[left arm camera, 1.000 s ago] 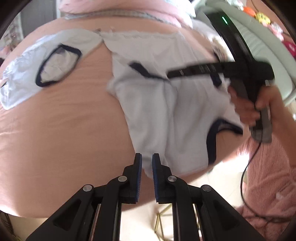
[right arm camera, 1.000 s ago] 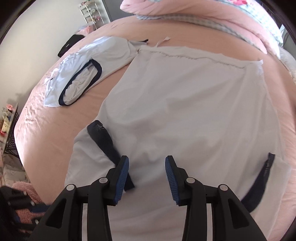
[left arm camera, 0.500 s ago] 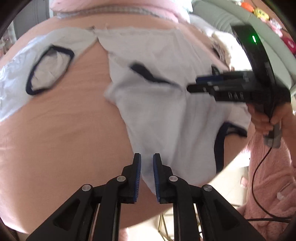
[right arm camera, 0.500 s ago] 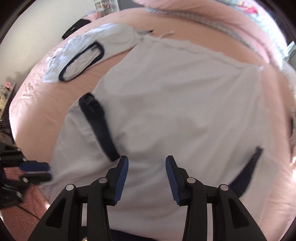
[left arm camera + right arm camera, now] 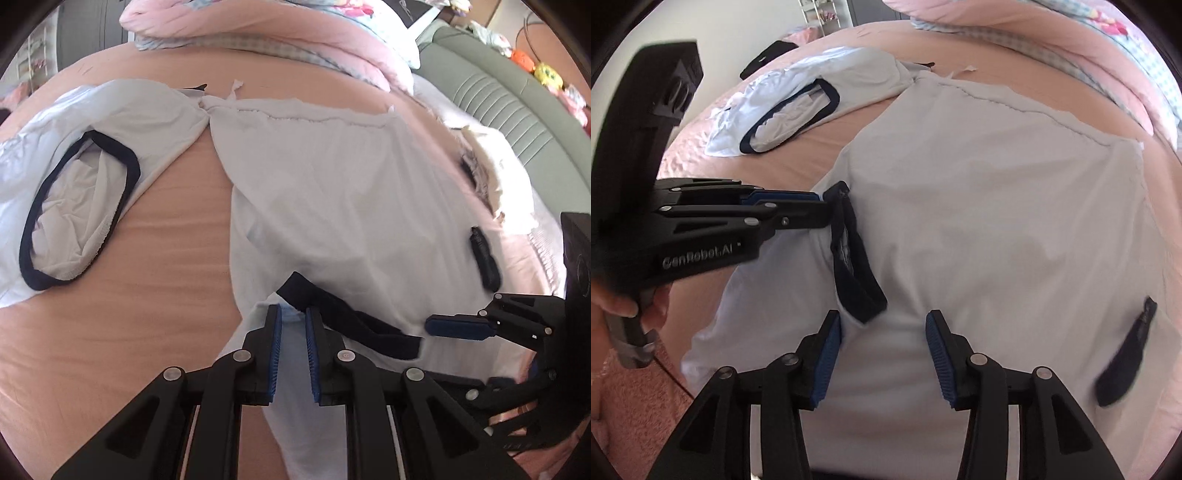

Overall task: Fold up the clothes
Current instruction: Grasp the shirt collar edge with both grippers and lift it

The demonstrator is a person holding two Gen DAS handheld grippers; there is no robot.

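A white shirt (image 5: 990,236) with navy trim lies spread flat on a bed covered by a peach-pink sheet (image 5: 122,332), which is smooth near the shirt and lightly wrinkled toward its left edge. A second white garment (image 5: 92,166) with a navy neckline lies crumpled to the far left, its corner touching the spread shirt's far hem. Along the far edge of the bed sits a rolled pink quilt (image 5: 277,26) with a checked lining. To the right, a pale green padded headboard (image 5: 498,103) curves past, with small orange and yellow soft toys (image 5: 535,66) behind it. In the right wrist view a pale wall and a white shelf rack (image 5: 820,14) stand at the far left, and a dark item (image 5: 768,55) lies on the sheet's far-left edge.

The left gripper (image 5: 293,325) has its blue pads nearly together, pinching white sleeve fabric beside the navy sleeve cuff (image 5: 347,321). The right gripper (image 5: 884,332) hovers over the shirt's near part with its jaws apart; they have just been opening, and they clasp nothing. A hand (image 5: 617,295) holds the left gripper's handle above a pink fuzzy sleeve (image 5: 635,406).
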